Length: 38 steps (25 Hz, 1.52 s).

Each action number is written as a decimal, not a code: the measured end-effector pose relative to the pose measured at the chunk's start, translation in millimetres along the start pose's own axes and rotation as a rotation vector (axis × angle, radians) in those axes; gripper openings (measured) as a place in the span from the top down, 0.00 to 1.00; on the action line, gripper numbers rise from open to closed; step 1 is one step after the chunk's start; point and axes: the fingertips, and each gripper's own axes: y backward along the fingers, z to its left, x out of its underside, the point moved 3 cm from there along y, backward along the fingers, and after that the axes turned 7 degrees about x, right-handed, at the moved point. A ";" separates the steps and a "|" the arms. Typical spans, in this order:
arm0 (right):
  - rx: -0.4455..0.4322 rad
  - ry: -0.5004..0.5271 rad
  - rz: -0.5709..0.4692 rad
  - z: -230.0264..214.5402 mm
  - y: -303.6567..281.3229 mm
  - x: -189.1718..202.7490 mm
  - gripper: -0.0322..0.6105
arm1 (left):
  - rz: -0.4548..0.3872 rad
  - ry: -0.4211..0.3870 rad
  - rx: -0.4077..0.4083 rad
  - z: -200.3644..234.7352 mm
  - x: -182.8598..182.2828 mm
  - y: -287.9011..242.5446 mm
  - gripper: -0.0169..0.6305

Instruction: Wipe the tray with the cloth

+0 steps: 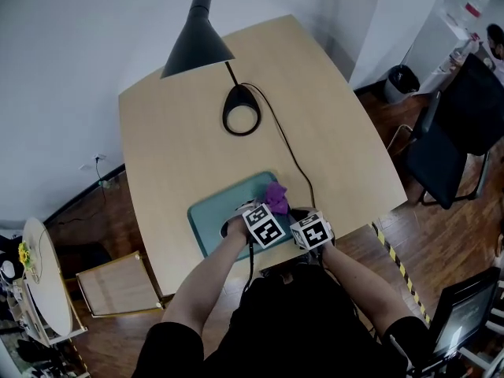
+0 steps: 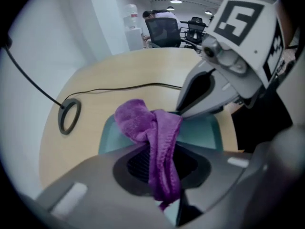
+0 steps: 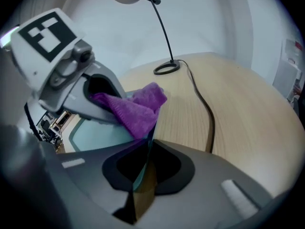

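Near the table's (image 1: 189,132) near edge, lying flat: teal tray (image 1: 211,211); at its far right corner, bunched purple cloth (image 1: 276,197), pinched in the left gripper (image 2: 164,173), jaws pressed onto one hanging fold, most of the bulk bulging free beyond the tips; right gripper (image 3: 143,163) clamped on a thin teal edge, apparently the tray's rim at its right side, steadying it, just beside the other tool.

Risks, as a judgement only: with so narrow a fold nipped, liable to slip out on a hard stroke, or to drag as a lump and clean only a stripe; with so steep a downward aim, some danger of scraping bare jaw tips on the tray instead of cloth; with both grippers nearly touching, easy to knock together on any stroke toward the right rim; on a failing rim grip, likely to skate toward the table's near edge; black cable (image 1: 287,152) running past the tray's right side to that edge, open to snagging and to tugging the lamp (image 1: 201,34).

Hard to make out: near right part of the tray, covered in the head view by both grippers; contact between cloth and tray floor, settled by no view; depth of rim between the right jaws, too dark to tell; dirt or wet on the tray, not discernible.
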 end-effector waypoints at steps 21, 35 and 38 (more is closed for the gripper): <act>0.003 0.006 0.004 4.6 1.0 -10.0 0.90 | -0.096 0.180 0.067 -6.2 20.3 21.7 0.82; -0.045 0.009 0.009 6.7 4.4 -6.3 0.89 | -0.178 0.494 0.072 51.8 -33.8 0.9 0.82; -0.043 0.007 0.009 5.4 4.2 -5.0 0.89 | -0.305 0.717 0.227 12.2 -37.2 -0.3 0.82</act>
